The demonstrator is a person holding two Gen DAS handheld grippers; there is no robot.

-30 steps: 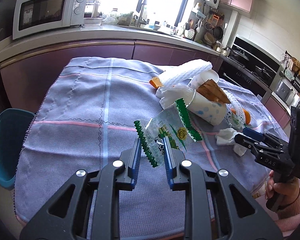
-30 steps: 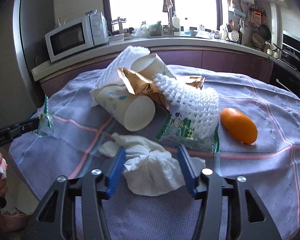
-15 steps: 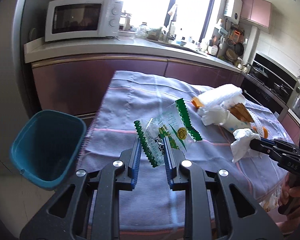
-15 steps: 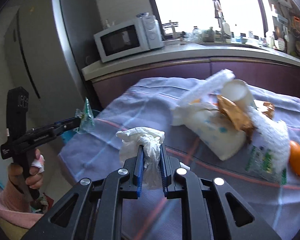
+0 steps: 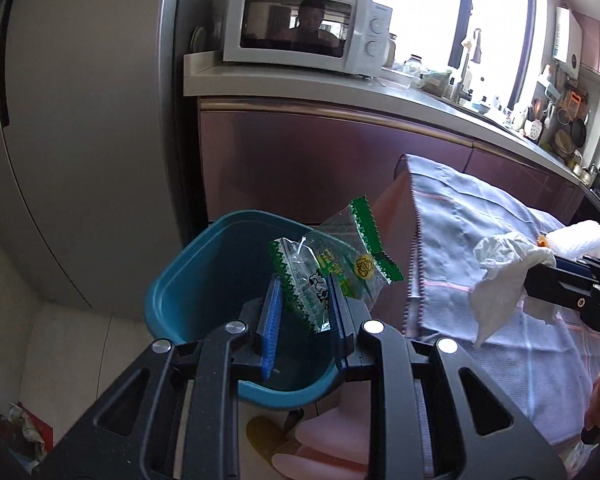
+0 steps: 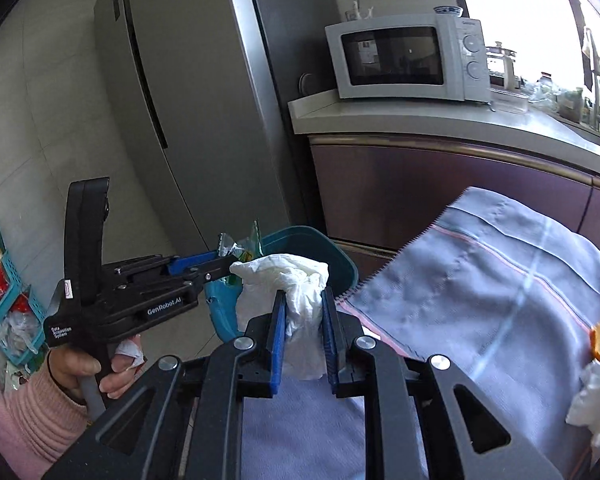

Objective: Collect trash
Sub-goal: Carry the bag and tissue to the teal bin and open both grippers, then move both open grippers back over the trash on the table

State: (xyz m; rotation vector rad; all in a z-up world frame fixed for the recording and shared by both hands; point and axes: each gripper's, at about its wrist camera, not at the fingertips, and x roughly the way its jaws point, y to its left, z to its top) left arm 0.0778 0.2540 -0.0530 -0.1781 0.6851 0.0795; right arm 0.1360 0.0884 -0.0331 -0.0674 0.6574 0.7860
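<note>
"GenRobot.AI" reads in white along the side of the left gripper (image 6: 220, 264), with a small "Data Acquisition System" label toward 8 o'clock of it. In the left wrist view the left gripper (image 5: 304, 312) has its blue pads partly parted; the clear green-edged wrapper (image 5: 332, 268) lies against the right pad, and whether it is pinched I cannot tell. The wrapper's long axis tilts from 7 toward 1 o'clock, over the teal bin (image 5: 204, 280). The right gripper (image 6: 303, 320) is closed on a crumpled white tissue (image 6: 292, 284), bunched upright above the pads, at the edge of the lavender tablecloth (image 6: 480, 280), beside the bin.
</note>
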